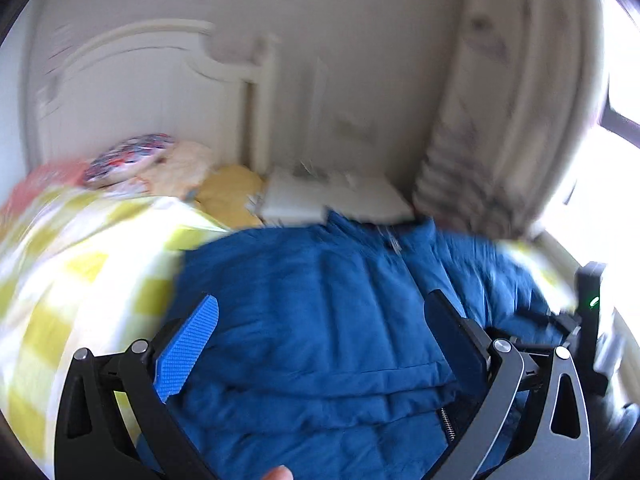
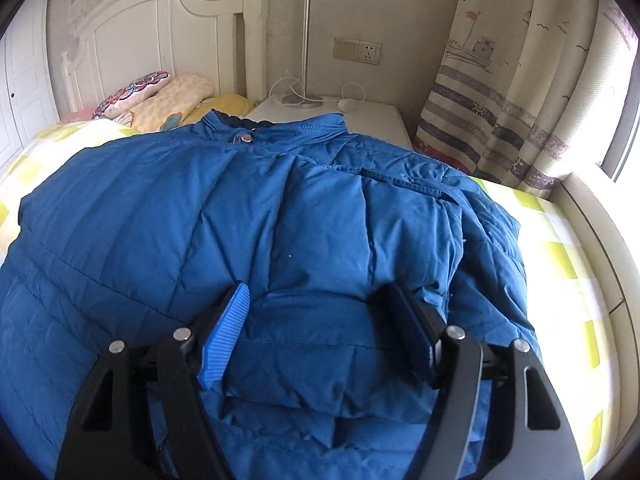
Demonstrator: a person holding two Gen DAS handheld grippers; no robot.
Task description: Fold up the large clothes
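The left gripper point(image 1: 320, 336) hangs released above the blue jacket point(image 2: 280, 216) on the bed point(image 2: 568, 256). The right gripper point(image 2: 320, 320) also gapes, nearer, straddling padding; the jacket's long axis runs toward the collar point(image 2: 276, 130) at 12 o'clock.

Left wrist view: motion blur smears the headboard point(image 1: 132, 92), pillows point(image 1: 132, 158), nightstand point(image 1: 332, 200) and curtain point(image 1: 500, 120); objects on the nightstand cannot be identified. The jacket point(image 1: 320, 320) runs past the lower edge. Right wrist view: the jacket point(image 2: 280, 220) covers much of the bed point(image 2: 560, 260); its hem is cut off below.
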